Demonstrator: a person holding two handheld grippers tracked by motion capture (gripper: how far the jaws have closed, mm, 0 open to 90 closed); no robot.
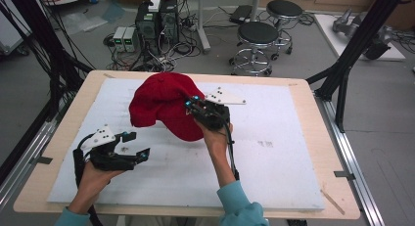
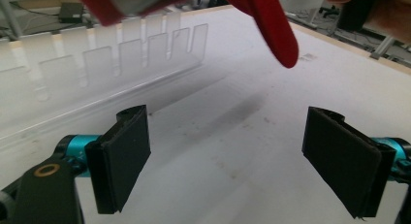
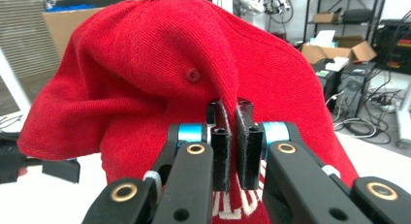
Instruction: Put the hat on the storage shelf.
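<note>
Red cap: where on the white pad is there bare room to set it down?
The white pad is bare to the right of the right gripper, out to its right edge, and along the near edge between the two forearms. It is crowded at the left: the open left gripper sits there, and a clear slotted rack stands under the held red cap.
</note>
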